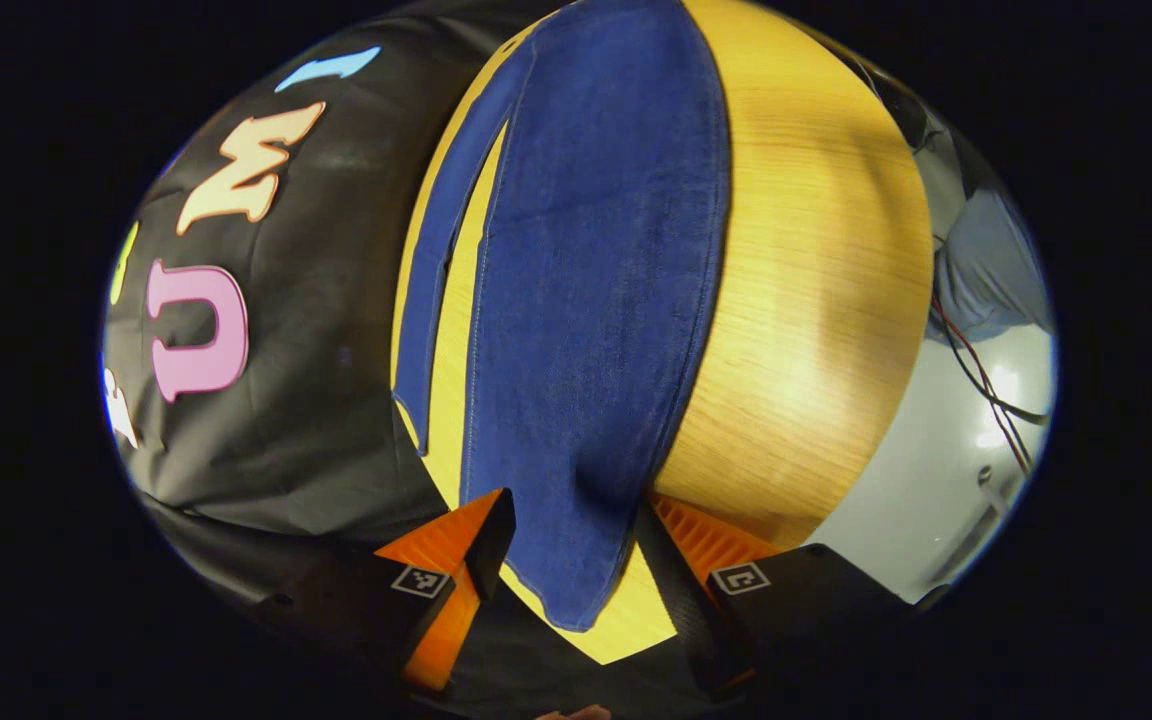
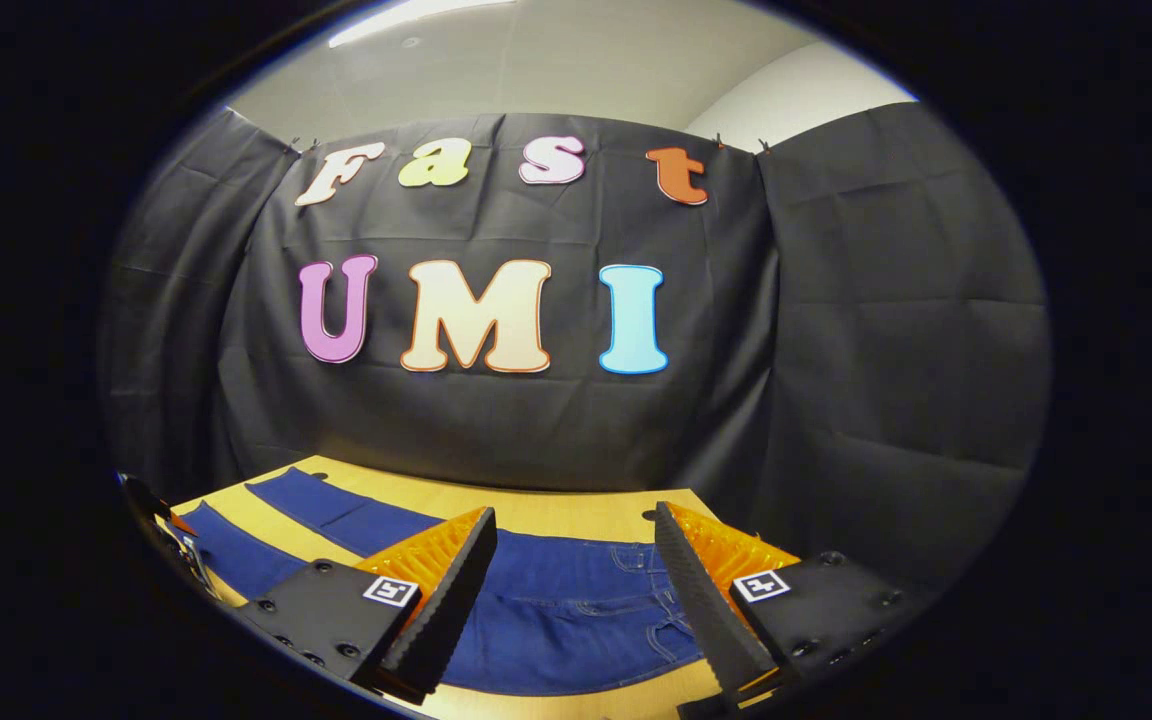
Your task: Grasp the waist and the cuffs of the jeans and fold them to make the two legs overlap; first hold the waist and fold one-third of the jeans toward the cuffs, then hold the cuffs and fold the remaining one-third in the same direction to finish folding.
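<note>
Square tags, screws on tool [image 2: 576,600]

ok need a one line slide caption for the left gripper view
Open left hand-held gripper straddling a cuff of the jeans, spread flat on the wooden table.

I see sharp, evenly lit frames; overhead glare whitens the glossy grey floor [image 1: 946,470], and fisheye bends the edges.

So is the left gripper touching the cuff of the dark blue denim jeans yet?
Cannot tell. In the left gripper view the left gripper stands open astride the jeans cuff, but no finger plainly presses the cloth.
</note>
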Motion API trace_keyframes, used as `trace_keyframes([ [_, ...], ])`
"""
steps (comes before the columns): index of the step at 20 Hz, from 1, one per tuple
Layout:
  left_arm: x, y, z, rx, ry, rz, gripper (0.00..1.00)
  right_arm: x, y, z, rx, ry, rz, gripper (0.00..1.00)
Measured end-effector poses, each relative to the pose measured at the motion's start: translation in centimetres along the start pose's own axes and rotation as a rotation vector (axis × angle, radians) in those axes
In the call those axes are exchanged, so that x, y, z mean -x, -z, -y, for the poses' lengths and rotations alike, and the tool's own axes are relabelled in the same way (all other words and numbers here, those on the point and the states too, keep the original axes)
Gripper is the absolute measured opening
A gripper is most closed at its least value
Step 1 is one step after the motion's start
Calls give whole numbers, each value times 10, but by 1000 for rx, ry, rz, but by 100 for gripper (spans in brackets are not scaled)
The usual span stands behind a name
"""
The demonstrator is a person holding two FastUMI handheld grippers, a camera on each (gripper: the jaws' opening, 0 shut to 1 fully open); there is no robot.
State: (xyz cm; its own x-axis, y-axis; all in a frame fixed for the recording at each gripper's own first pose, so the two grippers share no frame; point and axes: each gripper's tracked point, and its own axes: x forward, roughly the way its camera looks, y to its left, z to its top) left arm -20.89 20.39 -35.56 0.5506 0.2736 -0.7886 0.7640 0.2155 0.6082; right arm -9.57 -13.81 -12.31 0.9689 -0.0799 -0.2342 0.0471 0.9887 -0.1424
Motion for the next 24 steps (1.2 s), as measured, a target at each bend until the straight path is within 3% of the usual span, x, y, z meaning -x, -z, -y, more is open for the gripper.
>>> trace_keyframes([
  [4,-5,-6,7,-37,18,-15,27,4,4,14,26,3,-3,99],
  [9,-5,-4,15,74,19,-54,3,3,35,34,213,-33,-61,99],
  [16,-6,-6,15,117,16,-60,0,11,118,59,734,-144,-147,100],
  [21,-8,-6,15,107,-7,-60,0,28,199,49,1136,-343,-215,99],
  [24,-9,-5,13,102,-26,-60,0,33,229,34,1229,-428,-228,99],
])
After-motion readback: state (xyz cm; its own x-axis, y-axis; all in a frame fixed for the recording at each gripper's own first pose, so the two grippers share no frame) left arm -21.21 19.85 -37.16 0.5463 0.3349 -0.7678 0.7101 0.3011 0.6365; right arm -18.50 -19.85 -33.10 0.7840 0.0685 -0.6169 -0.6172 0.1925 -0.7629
